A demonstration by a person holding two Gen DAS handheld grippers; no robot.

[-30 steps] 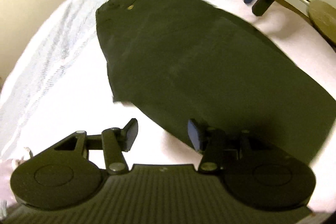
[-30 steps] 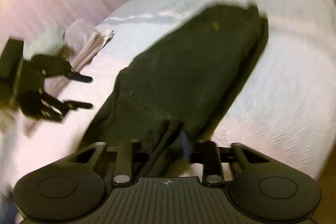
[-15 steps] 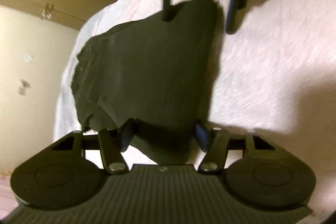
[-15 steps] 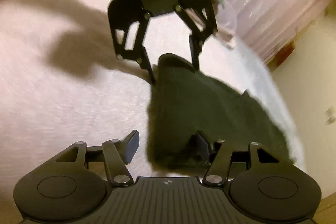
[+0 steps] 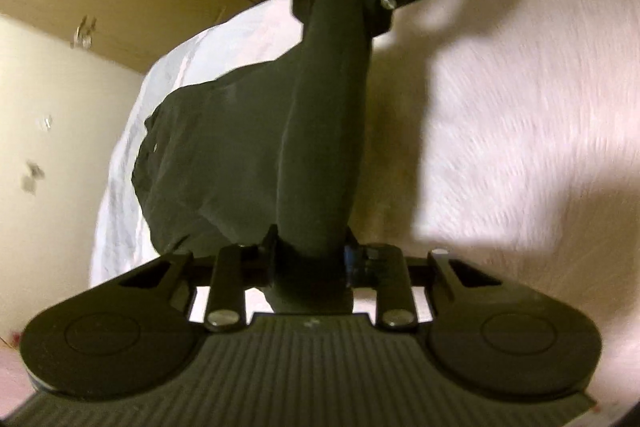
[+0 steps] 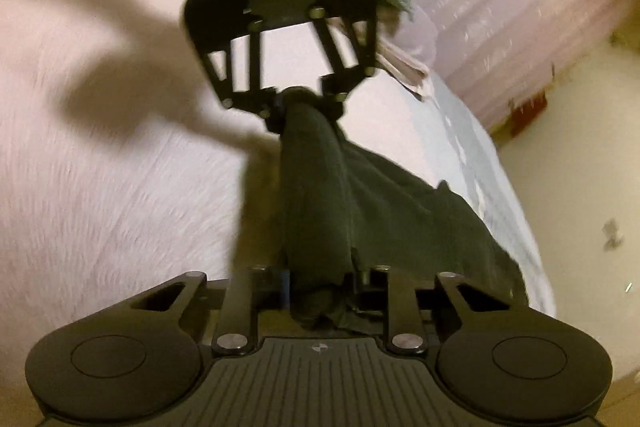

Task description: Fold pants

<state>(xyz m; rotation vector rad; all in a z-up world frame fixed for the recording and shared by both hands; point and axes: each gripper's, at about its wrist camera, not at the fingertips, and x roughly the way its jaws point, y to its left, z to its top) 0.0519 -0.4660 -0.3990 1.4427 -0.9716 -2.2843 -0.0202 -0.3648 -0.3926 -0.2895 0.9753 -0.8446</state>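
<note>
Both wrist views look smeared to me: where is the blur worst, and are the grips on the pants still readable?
Left wrist view: bedspread streaked by motion blur, pants fairly crisp, left gripper plainly clamped on them. Right wrist view: bedspread and curtain smeared, hard shadows on the bed, right gripper readably shut on cloth.

The bedcover [image 5: 520, 147] is motion-blurred; the pants' [image 5: 256, 131] clamped ends seem hidden between claw fingers.

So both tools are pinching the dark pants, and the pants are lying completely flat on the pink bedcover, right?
Not quite. Both the left tool and the right tool are shut on the dark pants, but the pants are not lying flat: the gripped edge is raised and stretched between the tools, with the rest draping to the pink bedcover. The left wrist view shows this.
</note>
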